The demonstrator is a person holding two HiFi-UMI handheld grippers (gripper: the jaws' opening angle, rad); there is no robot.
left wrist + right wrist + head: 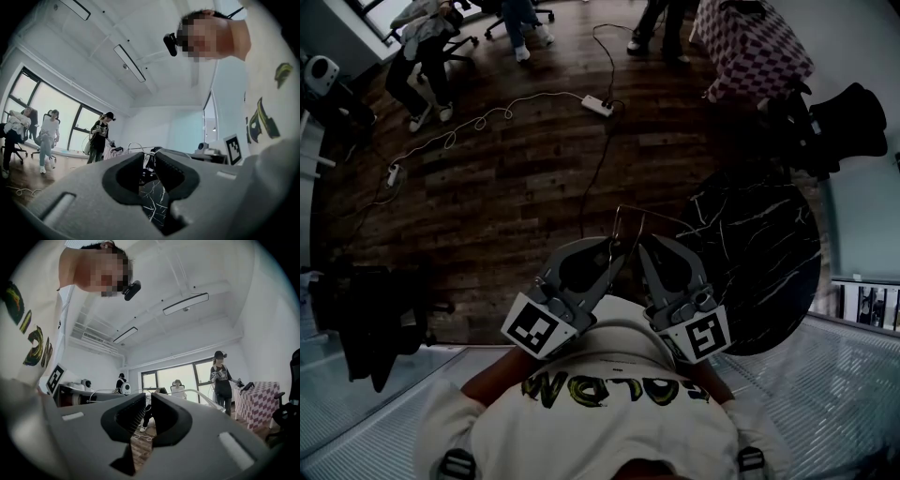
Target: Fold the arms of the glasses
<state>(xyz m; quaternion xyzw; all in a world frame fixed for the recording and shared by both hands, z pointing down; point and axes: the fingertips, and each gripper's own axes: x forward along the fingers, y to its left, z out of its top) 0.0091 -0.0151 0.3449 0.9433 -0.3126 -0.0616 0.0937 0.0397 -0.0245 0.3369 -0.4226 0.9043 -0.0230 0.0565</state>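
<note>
The glasses (623, 217) are a thin wire frame, held up in front of my chest over the floor. My left gripper (614, 248) and right gripper (644, 246) meet tip to tip at the frame, each with its jaws closed on a thin wire part. In the left gripper view the jaws (149, 159) stand nearly together, and a loop of the glasses' wire (136, 145) rises just beyond them. The right gripper view shows its jaws (148, 404) pinched the same way, with a wire of the glasses (197, 392) arching past to the right. The lenses are too faint to make out.
A round black marble table (769, 262) stands to the right, just beyond the grippers. A power strip (598, 105) and cables lie on the wood floor. A dark chair (366, 309) is at the left. People sit and stand at the room's far side, near a checkered cloth (750, 47).
</note>
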